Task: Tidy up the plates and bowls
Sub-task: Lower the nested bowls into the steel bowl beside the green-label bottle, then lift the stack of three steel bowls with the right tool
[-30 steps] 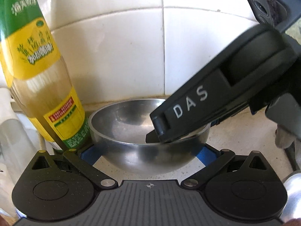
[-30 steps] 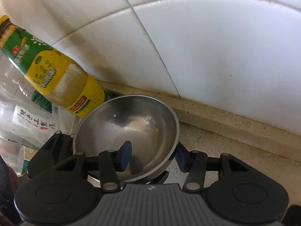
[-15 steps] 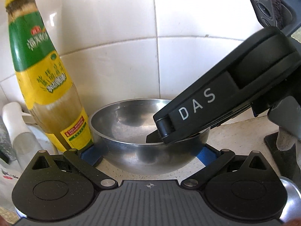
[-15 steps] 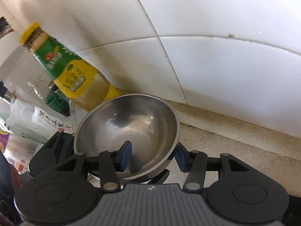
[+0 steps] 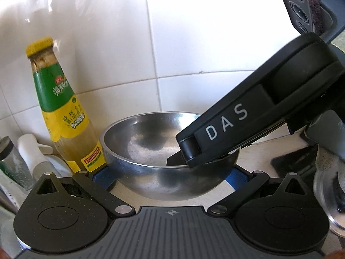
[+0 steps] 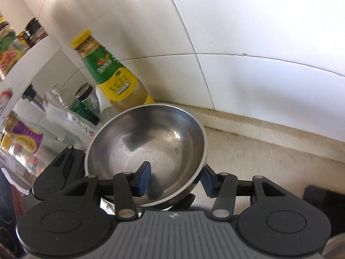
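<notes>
Right tongs (image 6: 175, 180) pinch the round steel bowl's (image 6: 159, 138) rim; left tongs (image 5: 170, 173) spread around it.

The bowl (image 5: 151, 179) (image 6: 148, 142) was a round, deep, stainless steel one, shiny and empty, with a thin rolled rim and dull reflections on its inner wall. It sat upright, perhaps slightly tilted, near the tiled wall; whether its base touched the pale counter could not be told. A blue pad stood inside its near rim and another outside it; whether they touched the metal could not be told.
</notes>
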Tool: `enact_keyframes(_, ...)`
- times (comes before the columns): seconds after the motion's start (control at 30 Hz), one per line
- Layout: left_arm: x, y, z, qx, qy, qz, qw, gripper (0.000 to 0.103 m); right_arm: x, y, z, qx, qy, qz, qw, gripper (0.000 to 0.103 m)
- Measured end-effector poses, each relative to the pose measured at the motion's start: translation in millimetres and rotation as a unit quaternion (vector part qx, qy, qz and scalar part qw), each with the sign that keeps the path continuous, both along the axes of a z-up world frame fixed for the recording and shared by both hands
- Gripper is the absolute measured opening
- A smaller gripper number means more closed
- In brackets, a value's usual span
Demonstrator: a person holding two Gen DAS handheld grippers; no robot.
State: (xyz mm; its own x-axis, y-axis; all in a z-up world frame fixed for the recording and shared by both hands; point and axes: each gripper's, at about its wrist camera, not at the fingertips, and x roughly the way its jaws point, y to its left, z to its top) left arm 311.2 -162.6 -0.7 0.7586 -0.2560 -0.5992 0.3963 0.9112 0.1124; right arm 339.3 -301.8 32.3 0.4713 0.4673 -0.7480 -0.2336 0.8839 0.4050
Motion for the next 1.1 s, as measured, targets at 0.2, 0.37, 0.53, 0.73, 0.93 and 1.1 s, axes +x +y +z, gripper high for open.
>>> enact_keyframes(0.2, -29.4, 0.9, 10.8, -0.005, -0.006, -0.02, 0.9998, 0.103, -29.6, 0.1, 5.5, -0.012, 0.005, -0.009, 1.0, 0.053)
enact_keyframes(0.37, -45.9, 6.2, 7.6, -0.003, 0.0, -0.038, 0.9993, 0.103, -50.3, -6.4, 0.4, -0.017, 0.021, -0.02, 0.999, 0.053)
enact_keyframes(0.53, -55.6, 5.7, 1.2, 0.0, 0.016, -0.052, 0.9985, 0.103, -59.8, -8.9, -9.3, -0.022, 0.038, -0.025, 0.999, 0.053)
enact_keyframes(0.73, -50.1, 6.9, -12.9, 0.009, 0.034, -0.07, 0.9969, 0.103, -63.9, -10.4, -19.7, -0.032, 0.056, -0.026, 0.998, 0.052)
enact_keyframes(0.93, -48.5, 8.5, -28.2, 0.013, 0.052, -0.092, 0.9943, 0.103, -73.9, -12.4, -21.9, -0.077, 0.052, -0.025, 0.995, 0.052)
enact_keyframes(1.1, -58.0, 10.6, -34.6, 0.031, 0.052, -0.104, 0.9928, 0.102, -79.8, -20.7, -21.3, -0.07, 0.051, -0.027, 0.996, 0.053)
